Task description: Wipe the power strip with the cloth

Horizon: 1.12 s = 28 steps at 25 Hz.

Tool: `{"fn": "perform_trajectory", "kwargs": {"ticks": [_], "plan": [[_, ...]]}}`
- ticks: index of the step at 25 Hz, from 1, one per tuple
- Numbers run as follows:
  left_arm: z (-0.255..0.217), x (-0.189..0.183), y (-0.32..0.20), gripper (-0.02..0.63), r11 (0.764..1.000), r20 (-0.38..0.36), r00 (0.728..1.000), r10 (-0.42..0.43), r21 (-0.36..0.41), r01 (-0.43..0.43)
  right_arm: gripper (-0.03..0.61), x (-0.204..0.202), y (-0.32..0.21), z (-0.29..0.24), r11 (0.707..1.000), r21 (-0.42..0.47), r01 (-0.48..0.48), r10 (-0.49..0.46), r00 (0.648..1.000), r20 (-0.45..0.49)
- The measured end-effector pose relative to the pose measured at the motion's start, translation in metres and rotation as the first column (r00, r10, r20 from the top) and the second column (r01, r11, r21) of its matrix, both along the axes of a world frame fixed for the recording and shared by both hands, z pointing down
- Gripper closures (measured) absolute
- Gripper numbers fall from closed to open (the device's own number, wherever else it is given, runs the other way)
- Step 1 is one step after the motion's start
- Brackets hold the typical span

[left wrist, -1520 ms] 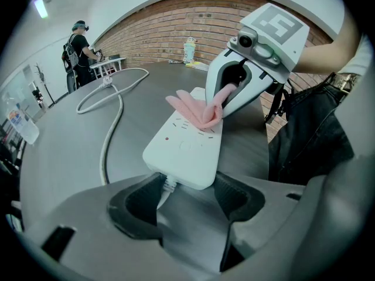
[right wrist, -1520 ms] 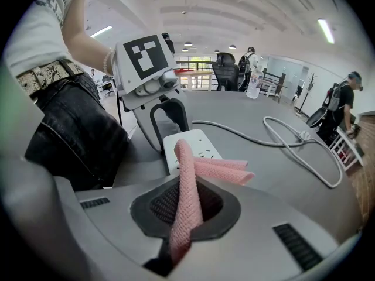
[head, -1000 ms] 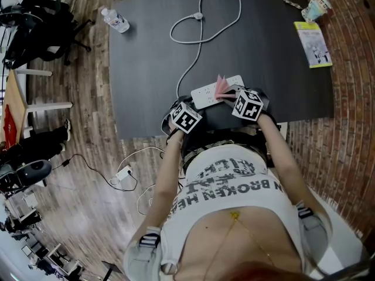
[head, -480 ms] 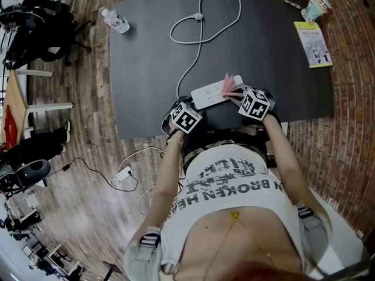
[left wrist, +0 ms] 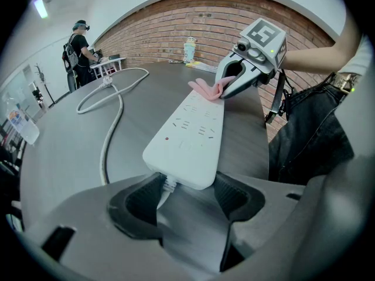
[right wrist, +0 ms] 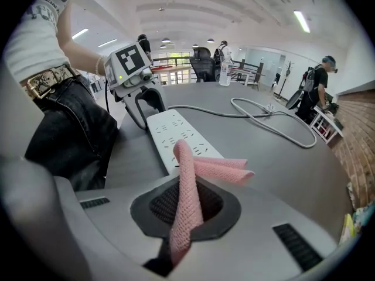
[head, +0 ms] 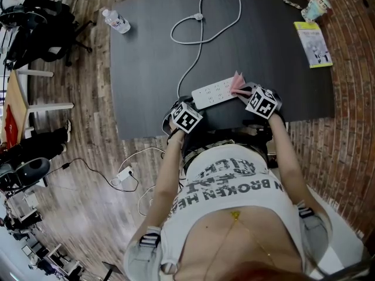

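Note:
A white power strip [head: 214,92] lies near the front edge of the dark table [head: 146,69]; its cord [head: 202,16] loops toward the far side. My left gripper [left wrist: 184,195] is shut on the strip's cord end [left wrist: 190,130], one jaw on each side. Shut on a pink cloth [right wrist: 187,180], my right gripper [right wrist: 187,206] holds it so that its loose folds rest on the strip's other end [right wrist: 176,130]. In the head view the cloth [head: 237,84] sits at the strip's right end, with the right gripper [head: 253,96] just behind it and the left gripper [head: 186,115] at the left end.
A water bottle [head: 115,20] lies at the table's far left corner. A yellow booklet [head: 313,44] and a small cup [head: 318,7] are at the far right. On the wooden floor to the left lie a cable and adapter [head: 124,173]; a dark chair [head: 41,28] stands further left.
My right gripper has slid the pink cloth rightward along the power strip to its right end. The left gripper and the strip have stayed in place.

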State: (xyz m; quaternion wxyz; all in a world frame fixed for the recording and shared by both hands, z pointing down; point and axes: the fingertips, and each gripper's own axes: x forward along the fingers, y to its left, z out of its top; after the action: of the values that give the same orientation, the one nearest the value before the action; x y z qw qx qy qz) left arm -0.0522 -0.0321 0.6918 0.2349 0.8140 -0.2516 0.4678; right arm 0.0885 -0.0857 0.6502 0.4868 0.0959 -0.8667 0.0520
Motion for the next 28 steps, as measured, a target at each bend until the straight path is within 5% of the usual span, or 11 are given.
{"fn": "perform_trajectory", "kwargs": {"ticks": [7, 28], "plan": [[0.000, -0.001, 0.001, 0.347, 1.000, 0.001, 1.000, -0.001, -0.001, 0.001, 0.561, 0.017, -0.007, 0.000, 0.992, -0.049, -0.117, 0.119, 0.992, 0.041], [0.000, 0.001, 0.001, 0.347, 1.000, 0.007, 1.000, -0.013, 0.021, 0.013, 0.561, 0.020, -0.008, 0.002, 0.978, -0.037, -0.205, 0.204, 0.979, -0.031]]}}
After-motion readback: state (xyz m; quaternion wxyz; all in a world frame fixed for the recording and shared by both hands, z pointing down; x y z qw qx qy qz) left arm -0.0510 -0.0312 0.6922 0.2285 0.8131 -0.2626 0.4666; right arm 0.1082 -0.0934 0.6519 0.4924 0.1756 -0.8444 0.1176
